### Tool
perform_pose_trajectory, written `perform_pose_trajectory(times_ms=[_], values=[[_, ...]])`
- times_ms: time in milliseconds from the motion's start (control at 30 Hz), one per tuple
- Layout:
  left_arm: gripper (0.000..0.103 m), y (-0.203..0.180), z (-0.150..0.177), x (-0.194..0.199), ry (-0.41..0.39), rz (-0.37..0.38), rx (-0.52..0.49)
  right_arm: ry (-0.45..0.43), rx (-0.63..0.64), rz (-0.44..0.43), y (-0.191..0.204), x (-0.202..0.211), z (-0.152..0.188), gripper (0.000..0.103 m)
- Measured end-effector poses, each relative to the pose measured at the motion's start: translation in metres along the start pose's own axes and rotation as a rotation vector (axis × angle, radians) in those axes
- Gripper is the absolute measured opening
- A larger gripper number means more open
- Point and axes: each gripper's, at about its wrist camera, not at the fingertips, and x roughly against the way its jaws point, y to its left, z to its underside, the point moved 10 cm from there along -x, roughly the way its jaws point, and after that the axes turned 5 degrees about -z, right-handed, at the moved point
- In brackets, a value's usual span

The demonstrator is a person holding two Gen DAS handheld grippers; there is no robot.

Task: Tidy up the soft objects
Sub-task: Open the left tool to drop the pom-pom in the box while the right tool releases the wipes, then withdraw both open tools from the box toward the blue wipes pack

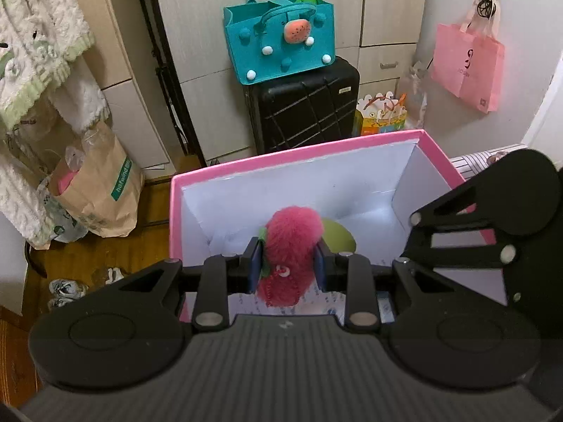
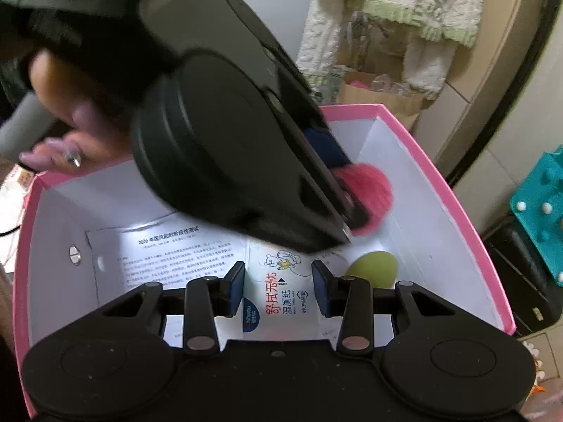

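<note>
Left gripper (image 1: 289, 262) clamps the fluffy red plush toy (image 1: 290, 246) above the pink-rimmed white cardboard box (image 1: 299, 154), over a green soft ball (image 1: 339, 237). Right gripper (image 2: 278, 288) hangs open, empty, inside the box. Best lower before releasing, keeping clear of the right gripper.

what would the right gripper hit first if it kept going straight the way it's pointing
Probably the wet wipes pack, lying on the floor of the pink box directly between the open right gripper fingers. The green ball sits off to the side. Depth is hard to judge.
</note>
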Motion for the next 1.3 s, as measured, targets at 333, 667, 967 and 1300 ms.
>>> perform_pose_trajectory(times_ms=[333, 667, 967, 1300], values=[[0.038, -0.011, -0.002, -0.016, -0.004, 0.005, -0.033, 0.037, -0.006, 0.009, -0.004, -0.013, 0.011, 0.048], [0.043, -0.002, -0.004, 0.016, -0.059, 0.067, 0.04, -0.063, -0.038, 0.05, 0.012, 0.027, 0.018, 0.059], [0.043, 0.007, 0.015, 0.069, -0.082, 0.064, 0.067, -0.166, -0.155, 0.092, 0.034, 0.077, 0.029, 0.06], [0.045, -0.017, 0.039, 0.135, -0.109, 0.081, 0.013, -0.245, -0.221, 0.11, 0.064, 0.119, 0.037, 0.06]])
